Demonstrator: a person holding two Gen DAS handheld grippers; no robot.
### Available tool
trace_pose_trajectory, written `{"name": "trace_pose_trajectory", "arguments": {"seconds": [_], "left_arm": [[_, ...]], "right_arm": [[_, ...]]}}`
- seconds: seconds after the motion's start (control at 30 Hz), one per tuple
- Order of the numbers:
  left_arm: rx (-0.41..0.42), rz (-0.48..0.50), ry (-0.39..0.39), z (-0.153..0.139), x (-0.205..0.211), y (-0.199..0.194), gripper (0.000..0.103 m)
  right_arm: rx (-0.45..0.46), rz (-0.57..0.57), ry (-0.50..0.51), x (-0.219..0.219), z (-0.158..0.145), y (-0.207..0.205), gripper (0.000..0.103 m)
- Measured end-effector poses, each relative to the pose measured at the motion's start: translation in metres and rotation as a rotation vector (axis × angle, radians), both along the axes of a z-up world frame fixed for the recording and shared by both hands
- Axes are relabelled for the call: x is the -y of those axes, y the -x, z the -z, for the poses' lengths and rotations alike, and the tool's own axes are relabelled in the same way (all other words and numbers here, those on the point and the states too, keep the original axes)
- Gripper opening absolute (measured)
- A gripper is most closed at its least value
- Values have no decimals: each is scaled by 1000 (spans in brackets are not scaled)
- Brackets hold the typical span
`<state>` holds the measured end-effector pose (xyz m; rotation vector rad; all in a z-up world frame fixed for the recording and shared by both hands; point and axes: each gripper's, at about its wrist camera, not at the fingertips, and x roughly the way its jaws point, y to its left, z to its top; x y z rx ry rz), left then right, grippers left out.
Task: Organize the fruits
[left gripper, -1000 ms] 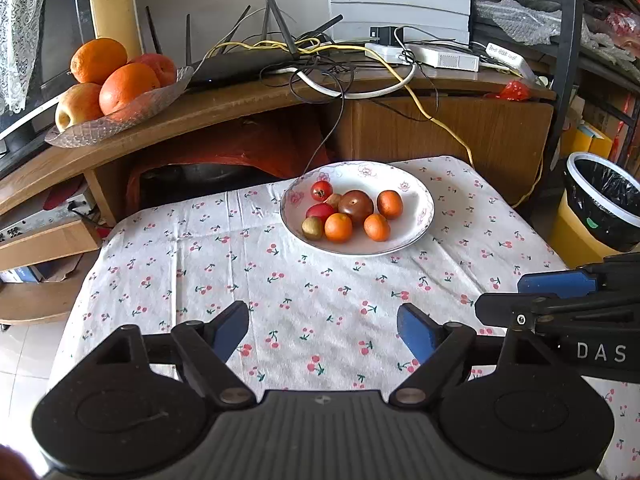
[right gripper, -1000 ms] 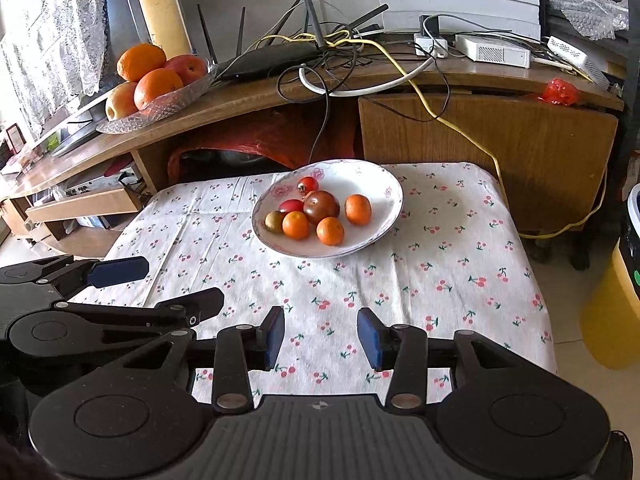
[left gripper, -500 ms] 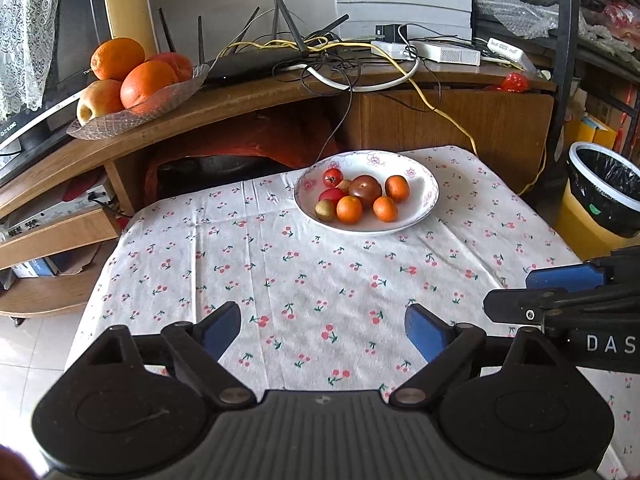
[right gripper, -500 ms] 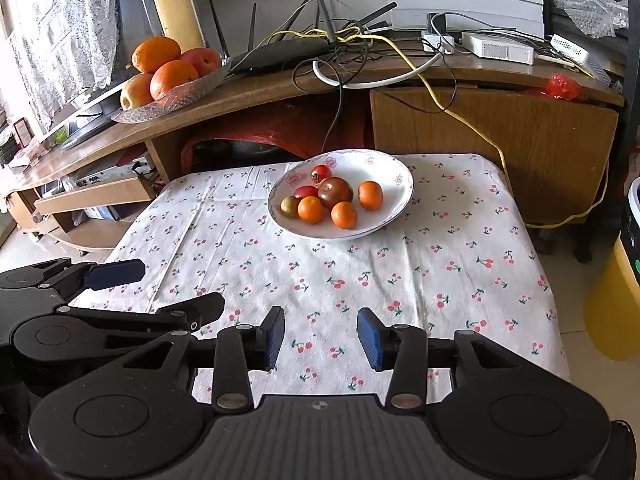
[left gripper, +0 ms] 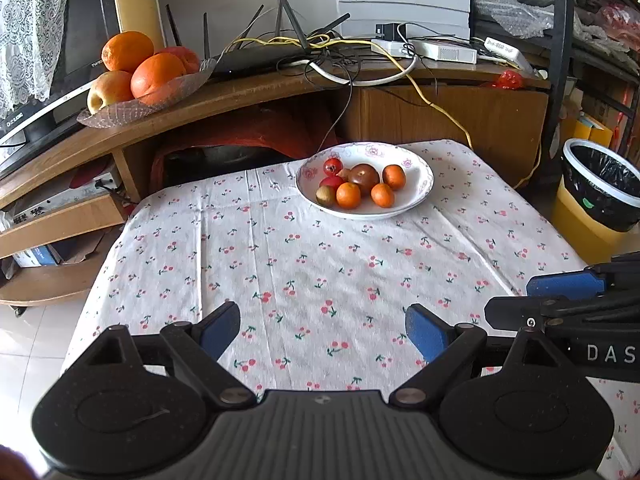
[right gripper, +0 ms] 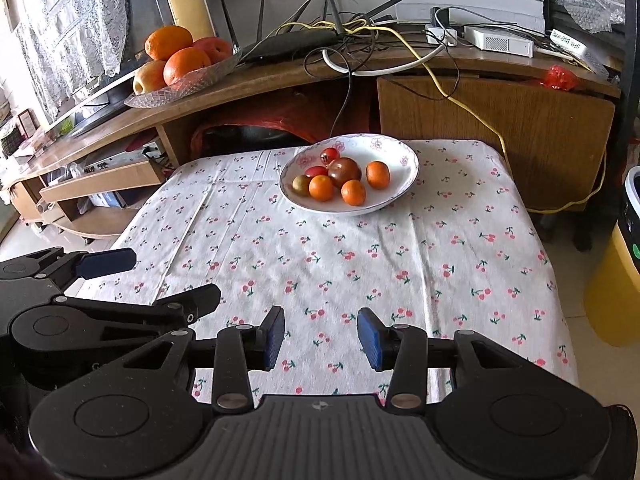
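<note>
Both of my grippers are empty, so as far as I can judge nothing is in hand and the sorting looks finished or close to it. My left gripper [left gripper: 322, 328] has its fingers spread wide, having just been opening, with only the cherry-print cloth between them. My right gripper [right gripper: 320, 336] holds its fingers at a narrower gap, also with nothing between them. The two hang side by side over the near edge of the worktop [left gripper: 304, 280], well apart from any fruit.

Moving outward, the cloth between me and the far end is bare; I see no loose fruit lying on it. At the far end sits a white flowered plate [left gripper: 420, 196], and the small fruits are gathered in it: three little oranges [left gripper: 348, 195], a dark brownish tomato [left gripper: 363, 174], two small red fruits [left gripper: 333, 166] and a greenish-brown one at the left, all close together and touching in places.

Beyond the worktop, on the curved wooden shelf [left gripper: 248, 88], a glass dish [left gripper: 116, 111] holds the big fruit: oranges and apples piled together.

If the aim was small fruit on the plate and large fruit in the dish, that looks done. What I cannot tell is whether the plate's mix still needs splitting by kind.
</note>
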<state>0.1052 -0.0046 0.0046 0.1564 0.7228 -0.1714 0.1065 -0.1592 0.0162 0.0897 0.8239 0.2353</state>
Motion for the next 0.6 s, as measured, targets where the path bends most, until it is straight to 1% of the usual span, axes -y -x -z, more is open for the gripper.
{"name": "trace_pose_trajectory", "arguments": {"seconds": [0.3, 0.6], "left_arm": [[-6, -21, -11, 1, -2, 14, 98], [-29, -33, 15, 0, -6, 21, 98]], "right_arm": [[-7, -3, 7, -5, 3, 15, 38], [-3, -10, 7, -11, 0, 28, 38]]}}
